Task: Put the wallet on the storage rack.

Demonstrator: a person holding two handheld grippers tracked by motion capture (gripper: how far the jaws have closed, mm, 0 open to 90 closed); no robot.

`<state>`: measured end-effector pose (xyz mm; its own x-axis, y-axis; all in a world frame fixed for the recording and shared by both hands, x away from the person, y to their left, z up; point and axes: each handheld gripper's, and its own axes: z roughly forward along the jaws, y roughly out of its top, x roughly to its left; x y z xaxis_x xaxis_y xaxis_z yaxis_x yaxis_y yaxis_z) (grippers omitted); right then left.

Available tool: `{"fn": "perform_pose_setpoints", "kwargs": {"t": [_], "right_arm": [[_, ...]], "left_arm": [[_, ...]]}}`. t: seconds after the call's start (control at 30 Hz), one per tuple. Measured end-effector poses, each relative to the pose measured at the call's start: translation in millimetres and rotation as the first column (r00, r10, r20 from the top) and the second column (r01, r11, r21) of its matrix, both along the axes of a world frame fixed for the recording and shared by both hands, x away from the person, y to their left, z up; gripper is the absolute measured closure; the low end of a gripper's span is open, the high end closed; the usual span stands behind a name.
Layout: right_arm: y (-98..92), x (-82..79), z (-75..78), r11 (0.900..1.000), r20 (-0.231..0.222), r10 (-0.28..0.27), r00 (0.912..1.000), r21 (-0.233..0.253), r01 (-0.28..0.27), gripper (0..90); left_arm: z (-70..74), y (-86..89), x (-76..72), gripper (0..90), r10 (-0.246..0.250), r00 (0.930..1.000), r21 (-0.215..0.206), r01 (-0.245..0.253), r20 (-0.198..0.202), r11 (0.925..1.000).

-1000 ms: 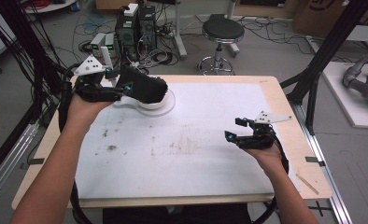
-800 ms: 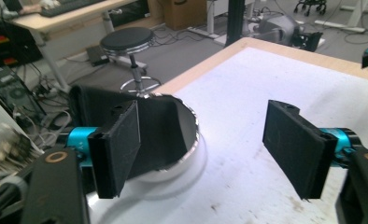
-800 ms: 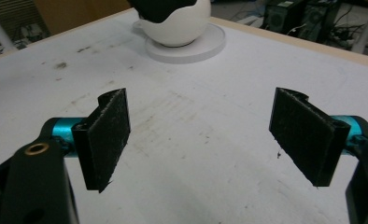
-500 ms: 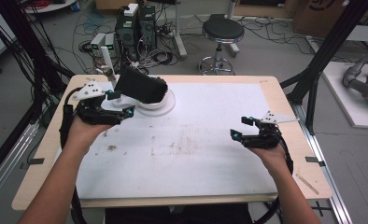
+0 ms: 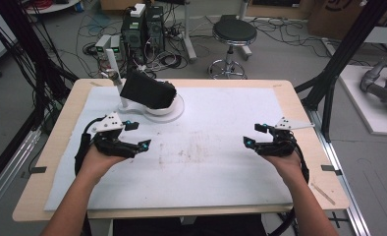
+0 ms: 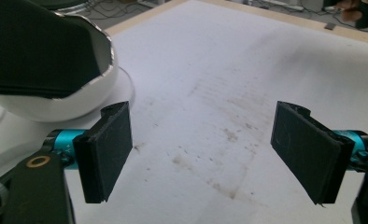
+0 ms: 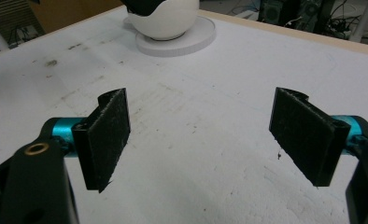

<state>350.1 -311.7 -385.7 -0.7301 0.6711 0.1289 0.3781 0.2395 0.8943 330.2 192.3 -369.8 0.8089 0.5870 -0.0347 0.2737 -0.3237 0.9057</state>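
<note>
High view gives me the black hat (image 5: 148,92) sitting on its white head-shaped stand (image 5: 163,109) at the far left of the table (image 5: 221,167), with my left gripper (image 5: 135,135) just in front of it and apart from it. Left gripper view has those jaws wide apart, empty. My right gripper (image 5: 253,135), well apart on the right, is equally spread and holds nothing.
</note>
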Motion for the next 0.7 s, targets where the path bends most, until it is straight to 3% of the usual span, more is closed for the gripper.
{"fn": "perform_pose_setpoints", "kwargs": {"t": [0.1, 0.2, 0.53, 0.7], "right_arm": [[0.0, 0.0, -1.5, 1.000, -0.002, 0.000, 1.0000, -0.011, 0.000, 21.0], [0.4, -1.5, -2.2, 1.000, -0.003, 0.001, 1.0000, -0.019, -0.001, 21.0], [2.9, -3.8, -5.4, 0.999, -0.014, 0.006, 0.9999, -0.052, -0.007, 21.0], [0.6, -5.4, -9.1, 0.999, -0.020, 0.000, 0.9998, -0.045, 0.000, 21.0]], "left_arm": [[-11.9, -0.6, -4.0, 20.4, 0.000, 0.9999, -0.018, -0.001, -0.014, 0.9998], [-20.3, -3.2, -4.7, 20.5, -0.008, 0.9993, -0.007, 0.007, -0.035, 0.9999], [-23.6, -11.2, -3.2, 20.4, -0.021, 0.9993, 0.002, 0.021, -0.029, 0.9998], [-24.3, -9.4, -2.0, 20.4, -0.017, 0.9994, 0.000, 0.017, -0.030, 0.9999]]}}
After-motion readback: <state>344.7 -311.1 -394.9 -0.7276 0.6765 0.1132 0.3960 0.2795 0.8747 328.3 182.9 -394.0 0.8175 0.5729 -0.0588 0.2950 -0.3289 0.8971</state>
